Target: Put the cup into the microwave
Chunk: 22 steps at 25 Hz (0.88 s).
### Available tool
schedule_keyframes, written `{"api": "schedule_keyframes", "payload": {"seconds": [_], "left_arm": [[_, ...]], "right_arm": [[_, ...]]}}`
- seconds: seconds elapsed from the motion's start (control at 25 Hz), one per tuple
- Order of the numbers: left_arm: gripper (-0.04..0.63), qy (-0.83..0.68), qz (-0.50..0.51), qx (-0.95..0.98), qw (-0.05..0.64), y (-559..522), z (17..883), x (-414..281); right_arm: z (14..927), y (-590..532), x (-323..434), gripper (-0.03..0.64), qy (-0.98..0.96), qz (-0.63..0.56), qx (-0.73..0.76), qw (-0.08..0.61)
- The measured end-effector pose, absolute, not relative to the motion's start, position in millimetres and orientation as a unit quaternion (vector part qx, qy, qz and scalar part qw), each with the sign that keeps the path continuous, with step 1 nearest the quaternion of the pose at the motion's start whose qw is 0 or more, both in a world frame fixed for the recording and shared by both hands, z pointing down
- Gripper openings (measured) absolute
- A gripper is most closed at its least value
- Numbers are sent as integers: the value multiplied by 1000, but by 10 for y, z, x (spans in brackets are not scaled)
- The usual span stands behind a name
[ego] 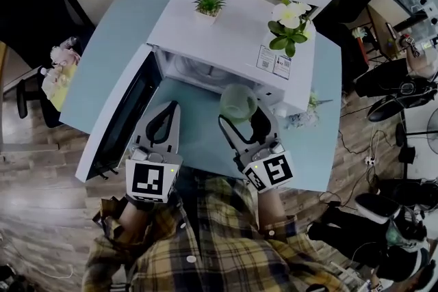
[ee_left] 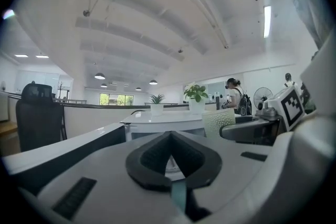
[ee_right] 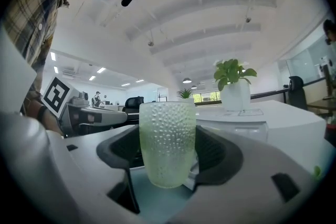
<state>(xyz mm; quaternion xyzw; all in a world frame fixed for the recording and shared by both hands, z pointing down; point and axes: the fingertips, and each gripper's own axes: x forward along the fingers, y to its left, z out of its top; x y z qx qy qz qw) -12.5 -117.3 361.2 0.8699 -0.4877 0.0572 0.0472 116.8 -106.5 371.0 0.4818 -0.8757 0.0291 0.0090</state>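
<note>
A pale green dimpled glass cup (ego: 238, 102) stands upright between the jaws of my right gripper (ego: 241, 113), which is shut on it just in front of the open cavity (ego: 198, 69) of the white microwave (ego: 229, 34). In the right gripper view the cup (ee_right: 167, 144) fills the centre, held at both sides. The microwave door (ego: 113, 121) is swung wide open to the left. My left gripper (ego: 166, 110) is beside that door, shut and holding nothing; its jaw tips meet (ee_left: 169, 135). The left gripper view also shows the cup (ee_left: 219, 122).
Two potted plants (ego: 209, 2) (ego: 290, 25) stand on top of the microwave. The microwave rests on a light blue table (ego: 109, 44) whose near edge is at my body. Black chairs (ego: 393, 82) and cables lie on the floor to the right.
</note>
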Motion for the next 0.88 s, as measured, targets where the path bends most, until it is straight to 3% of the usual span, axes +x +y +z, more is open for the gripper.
{"api": "schedule_keyframes", "payload": {"seconds": [0.88], "left_arm": [[-9, -470, 69, 877, 72, -1349, 3932, -173]], "right_arm": [[4089, -1366, 895, 330, -880, 39, 472, 36]]}}
